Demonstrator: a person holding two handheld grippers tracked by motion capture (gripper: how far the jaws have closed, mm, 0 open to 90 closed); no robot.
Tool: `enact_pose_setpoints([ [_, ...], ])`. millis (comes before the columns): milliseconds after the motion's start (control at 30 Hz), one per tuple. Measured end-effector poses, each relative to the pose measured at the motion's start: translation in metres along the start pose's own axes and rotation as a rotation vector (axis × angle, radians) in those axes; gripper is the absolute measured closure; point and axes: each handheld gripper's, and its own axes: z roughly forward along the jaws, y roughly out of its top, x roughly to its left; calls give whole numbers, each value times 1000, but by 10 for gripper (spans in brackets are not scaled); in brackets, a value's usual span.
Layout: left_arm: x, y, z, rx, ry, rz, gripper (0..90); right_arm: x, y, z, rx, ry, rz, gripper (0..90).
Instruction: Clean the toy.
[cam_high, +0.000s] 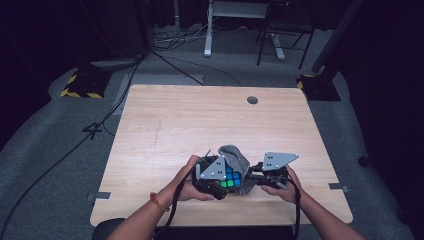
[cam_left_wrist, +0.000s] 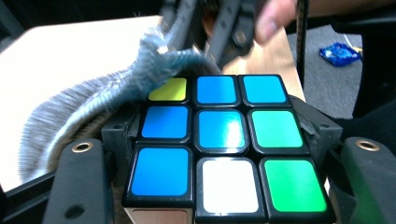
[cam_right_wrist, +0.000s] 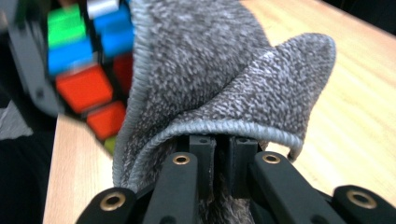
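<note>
High view: the wooden table (cam_high: 200, 120) has a round hole (cam_high: 252, 100) near its far edge. Near the front edge, the left gripper (cam_left_wrist: 219, 154) clamps the colour cube (cam_left_wrist: 219, 140) between its jaws. The right gripper (cam_right_wrist: 218, 158), jaws pressed together, pinches the grey cloth (cam_right_wrist: 210, 74), which covers part of the cube.

Speckled grey cloth (cam_right_wrist: 210, 70) with a paler grey stitched hem, black-framed cube (cam_left_wrist: 219, 140) tiled blue, green, white, yellow, with red seen from the right gripper view, pale wood-grain table (cam_high: 200, 120).
</note>
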Motion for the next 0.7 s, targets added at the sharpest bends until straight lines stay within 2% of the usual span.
enact_pose_setpoints([
  [133, 8, -3, -6, -11, 37, -19, 332, 2, -2, 4, 31, 58, -11, 835],
  [267, 15, -9, -7, 2, 60, -45, 332, 4, 1, 1, 5, 89, -23, 834],
  [433, 14, -13, 1, 50, 41, -46, 332, 7, 8, -9, -47, 72, -34, 834],
  [500, 11, -11, 4, 55, 32, -38, 332, 6, 11, -14, -78, 64, -32, 834],
  [700, 8, -10, 9, 66, 25, -34, 331, 6, 11, -17, -112, 36, -38, 834],
])
